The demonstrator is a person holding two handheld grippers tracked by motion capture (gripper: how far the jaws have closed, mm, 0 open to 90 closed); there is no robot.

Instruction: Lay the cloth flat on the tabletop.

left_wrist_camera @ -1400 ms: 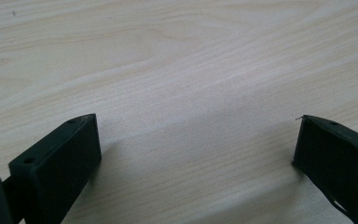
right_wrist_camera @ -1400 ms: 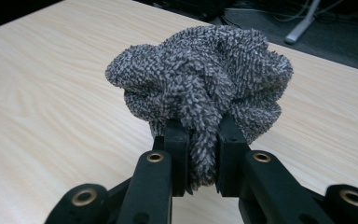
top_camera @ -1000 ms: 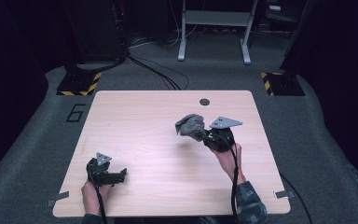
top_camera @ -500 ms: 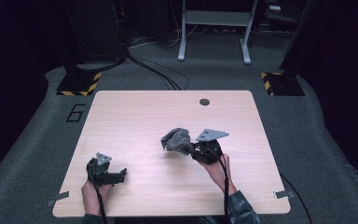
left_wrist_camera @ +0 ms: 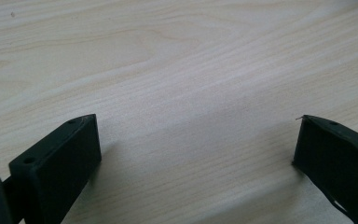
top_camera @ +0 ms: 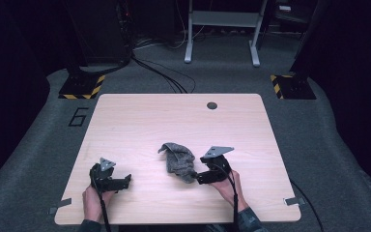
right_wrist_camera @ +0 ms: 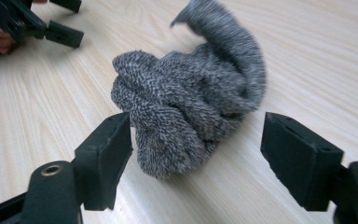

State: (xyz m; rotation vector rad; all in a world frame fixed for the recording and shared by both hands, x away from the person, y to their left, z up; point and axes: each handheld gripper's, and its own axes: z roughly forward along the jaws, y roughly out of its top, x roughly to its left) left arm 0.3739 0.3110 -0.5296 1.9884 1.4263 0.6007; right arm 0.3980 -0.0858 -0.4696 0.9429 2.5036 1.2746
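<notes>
Now grey sock (right_wrist_camera: pixel 191 107) on table (top_camera: pixel 140 125) between just-opened right gripper (right_wrist_camera: pixel 196 154) jaws, unpinched; left gripper (left_wrist_camera: pixel 196 149) jaws wide.

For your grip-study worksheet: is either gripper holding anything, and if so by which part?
Nothing is held. The right gripper has just opened; the grey sock lies on the table between its jaws. The left gripper is open over bare wood.

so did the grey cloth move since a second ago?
Yes. In the high view the grey cloth has moved left and toward the person, farther from the table's round hole. The right gripper has just been opening; the cloth lies loose between its jaws.
</notes>
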